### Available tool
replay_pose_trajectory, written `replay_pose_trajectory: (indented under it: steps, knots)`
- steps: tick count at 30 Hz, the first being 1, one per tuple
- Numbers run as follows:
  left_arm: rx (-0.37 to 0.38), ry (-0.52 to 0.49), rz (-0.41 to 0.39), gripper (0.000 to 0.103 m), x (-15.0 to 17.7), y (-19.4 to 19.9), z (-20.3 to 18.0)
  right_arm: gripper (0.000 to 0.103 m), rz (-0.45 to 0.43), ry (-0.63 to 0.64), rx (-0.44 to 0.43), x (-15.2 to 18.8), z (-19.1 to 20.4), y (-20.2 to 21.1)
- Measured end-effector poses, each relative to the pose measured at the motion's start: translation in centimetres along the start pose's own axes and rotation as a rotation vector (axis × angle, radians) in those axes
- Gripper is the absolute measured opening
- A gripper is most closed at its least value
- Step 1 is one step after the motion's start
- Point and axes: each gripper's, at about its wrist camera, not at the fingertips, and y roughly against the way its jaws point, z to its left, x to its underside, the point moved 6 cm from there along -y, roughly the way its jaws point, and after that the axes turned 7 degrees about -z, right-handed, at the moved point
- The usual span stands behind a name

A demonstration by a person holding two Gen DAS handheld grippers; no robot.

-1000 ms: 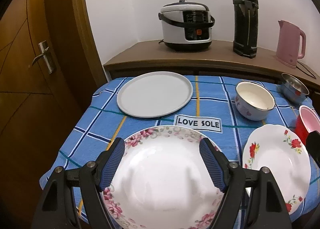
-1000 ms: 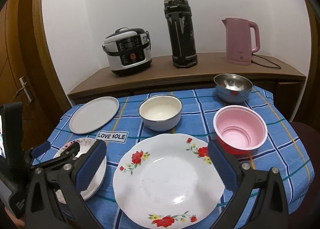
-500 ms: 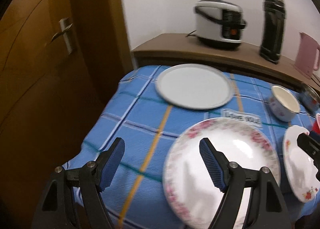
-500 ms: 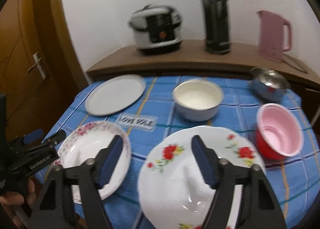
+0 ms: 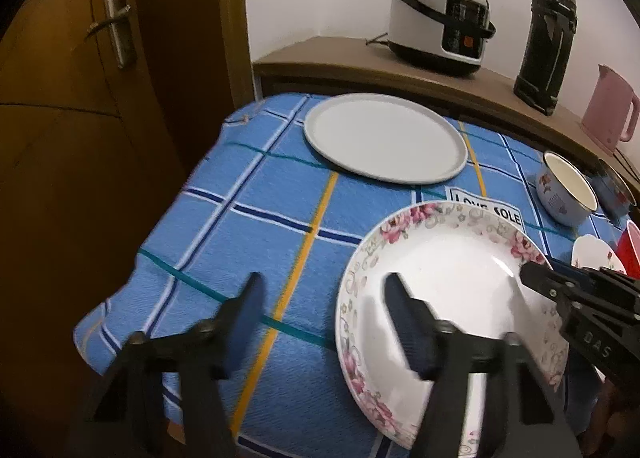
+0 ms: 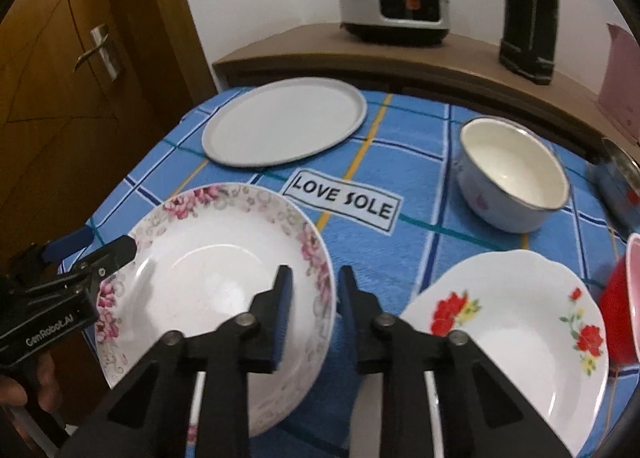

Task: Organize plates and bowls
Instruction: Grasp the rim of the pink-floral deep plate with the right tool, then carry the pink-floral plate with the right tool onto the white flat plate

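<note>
The pink-flowered plate [image 6: 216, 282] lies on the near left part of the blue checked tablecloth [image 5: 256, 218]. Both grippers straddle its rim from opposite sides. The left gripper [image 5: 320, 300] has its jaws closing around the plate's left edge, one finger inside, one outside; the pads do not press yet. The right gripper [image 6: 314, 290] is closing on the plate's right edge, its fingers just apart from the rim. The red-flowered plate [image 6: 516, 338] sits to the right, the grey plate [image 6: 284, 122] farther back, the white bowl [image 6: 512, 174] at far right.
</note>
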Motion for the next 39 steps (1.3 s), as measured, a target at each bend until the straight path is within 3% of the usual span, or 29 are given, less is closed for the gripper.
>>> replay_pose_trajectory:
  steps: [5,13,24,32,39]
  knots:
    - [0.024,-0.004,0.029,0.051,0.7,-0.7,-0.4,0.018,0.028,-0.004,-0.008,0.3,-0.1,-0.6]
    - [0.114,0.022,0.069,0.032,1.4,-1.6,-1.1,0.018,0.054,-0.029,-0.057,-0.4,-0.1,-1.4]
    - [0.136,0.03,0.063,0.032,1.2,-1.6,-1.0,0.022,0.097,-0.055,-0.066,-0.3,0.0,-1.5]
    - [0.137,0.021,0.022,0.032,-1.7,-1.5,-0.5,0.021,0.114,-0.111,-0.094,-1.6,-0.1,-1.4]
    - [0.127,0.015,-0.035,0.032,-6.5,-3.1,-0.3,0.021,0.066,-0.145,-0.066,-6.4,-0.2,-1.8]
